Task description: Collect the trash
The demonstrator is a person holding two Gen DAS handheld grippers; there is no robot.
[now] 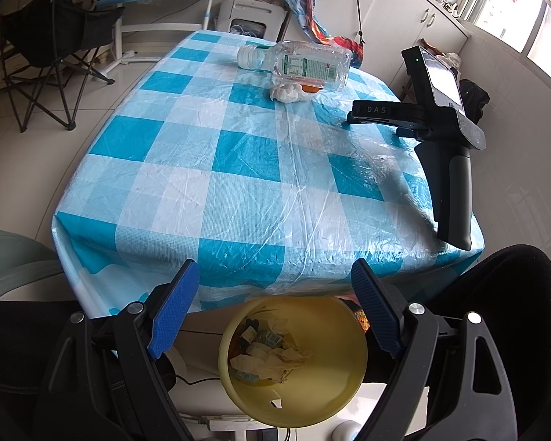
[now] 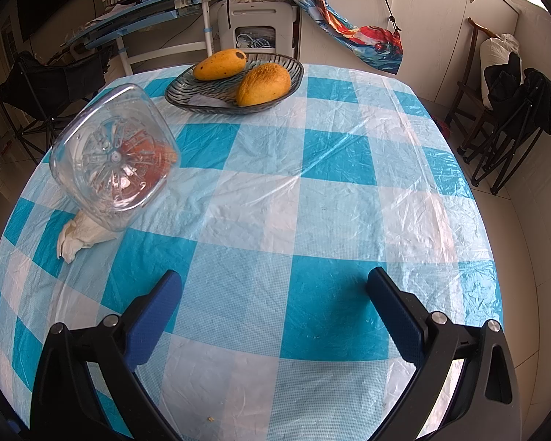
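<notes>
Ahead of my left gripper (image 1: 272,310) a table (image 1: 187,191) in a blue-and-white checked cloth fills the view. At its far edge lies a clear bottle (image 1: 305,64) on its side, resting on a crumpled white tissue (image 1: 286,92), well apart from my fingers. My right gripper (image 1: 382,115) stands over the cloth to the right of them. My left jaws are spread wide and grip nothing; directly beneath them a yellow bin (image 1: 312,400) holds crumpled paper and wrappers.

My right gripper's own view shows the bottle far to the left of its fingers, its base facing me, and a dish (image 2: 187,97) with two mangoes (image 2: 263,84) straight ahead at the far edge. Its jaws also gape, holding nothing, above bare cloth.
</notes>
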